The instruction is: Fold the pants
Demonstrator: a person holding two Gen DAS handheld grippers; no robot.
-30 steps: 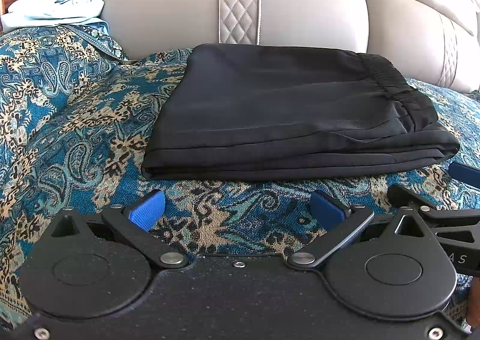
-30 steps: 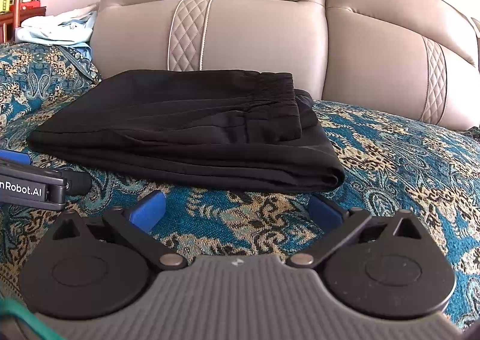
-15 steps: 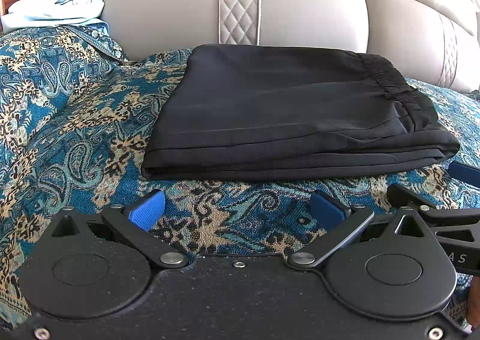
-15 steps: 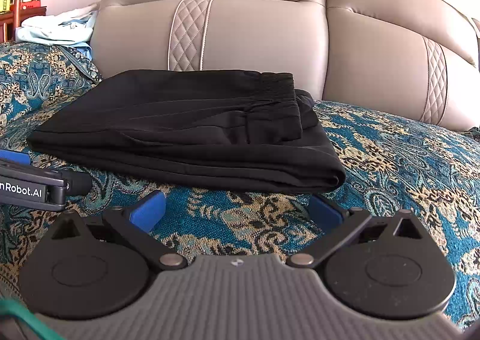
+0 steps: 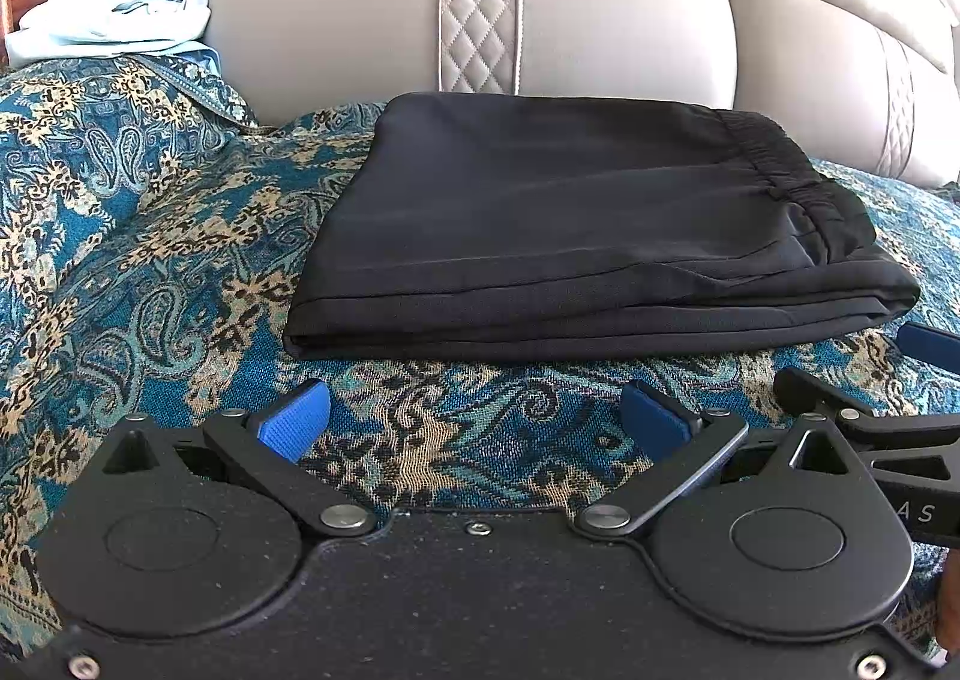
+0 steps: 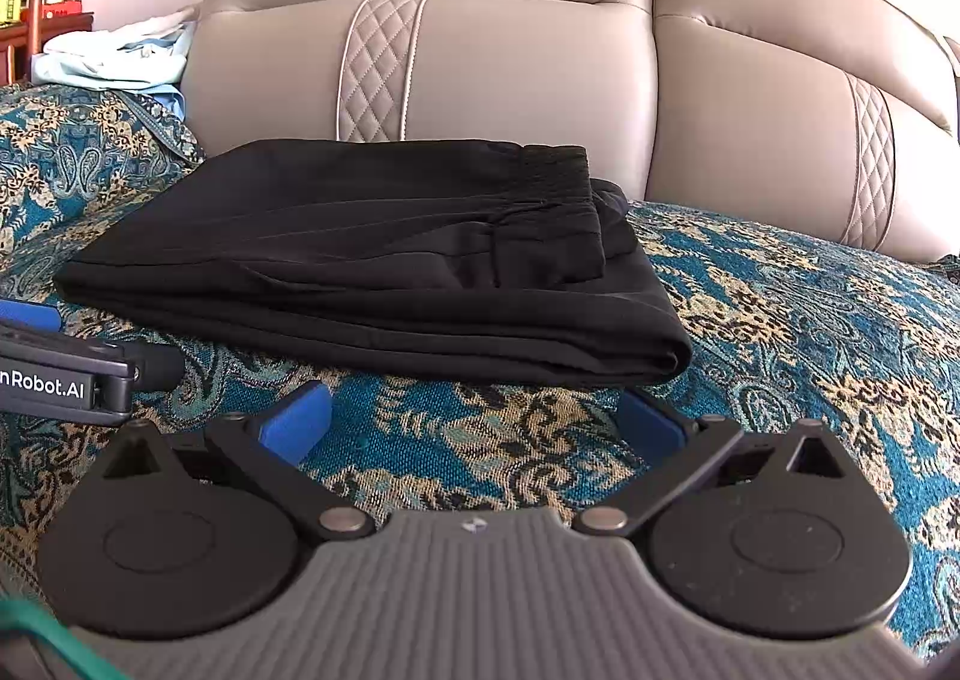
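The black pants [image 5: 570,224] lie folded into a flat rectangle on the teal paisley cover, waistband at the right. They also show in the right wrist view [image 6: 372,254]. My left gripper [image 5: 474,419] is open and empty, just in front of the pants' near edge. My right gripper [image 6: 474,422] is open and empty, in front of the pants' near right corner. Each gripper shows at the edge of the other's view: the right one [image 5: 870,416] and the left one [image 6: 66,374].
The teal paisley cover [image 5: 120,260] spreads over the seat. A beige padded backrest [image 5: 480,14] rises right behind the pants. Light blue cloth [image 5: 114,20] lies piled at the far left. A wooden shelf [image 6: 42,26] stands behind it.
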